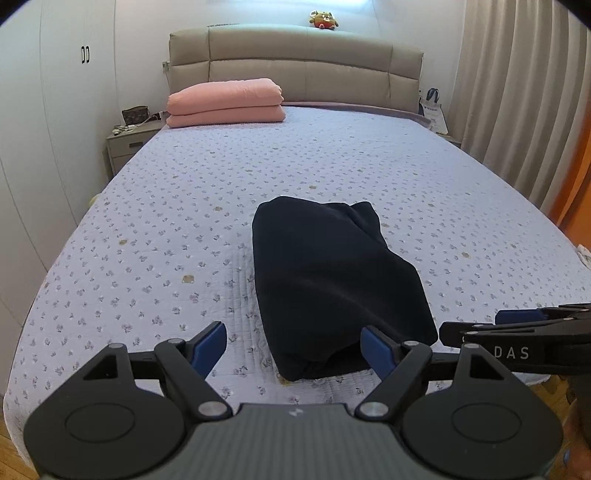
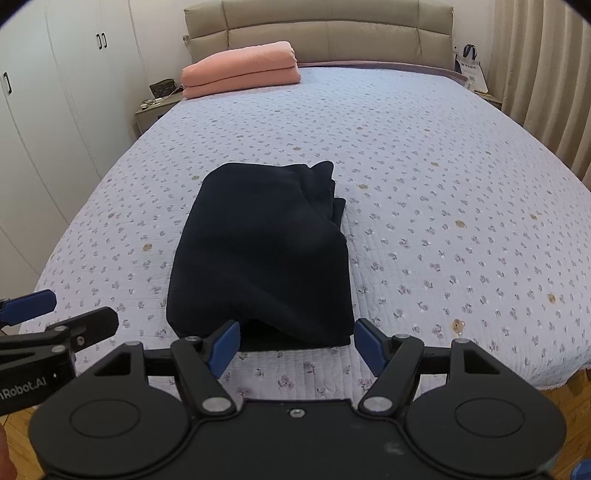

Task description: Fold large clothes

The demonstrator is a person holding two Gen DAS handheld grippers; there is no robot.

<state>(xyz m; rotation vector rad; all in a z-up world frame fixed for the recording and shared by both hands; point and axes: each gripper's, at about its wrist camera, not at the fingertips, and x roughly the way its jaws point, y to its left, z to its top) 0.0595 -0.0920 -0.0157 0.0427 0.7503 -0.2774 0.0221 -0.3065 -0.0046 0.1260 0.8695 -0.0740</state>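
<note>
Dark garment (image 2: 262,254), folded into a compact bundle, lies near bed's (image 2: 443,184) foot edge. My left claw (image 1: 294,349) & right claw (image 2: 294,349) both spread, holding nothing. Risk, imo: loose far-corner layers (image 2: 328,192) slump if nudged, undoing the fold.

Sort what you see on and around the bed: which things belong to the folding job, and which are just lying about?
Job: dark garment; left gripper; right gripper.

Lying about: pink blankets; plush toy; nightstand; tote bag; curtain.
</note>
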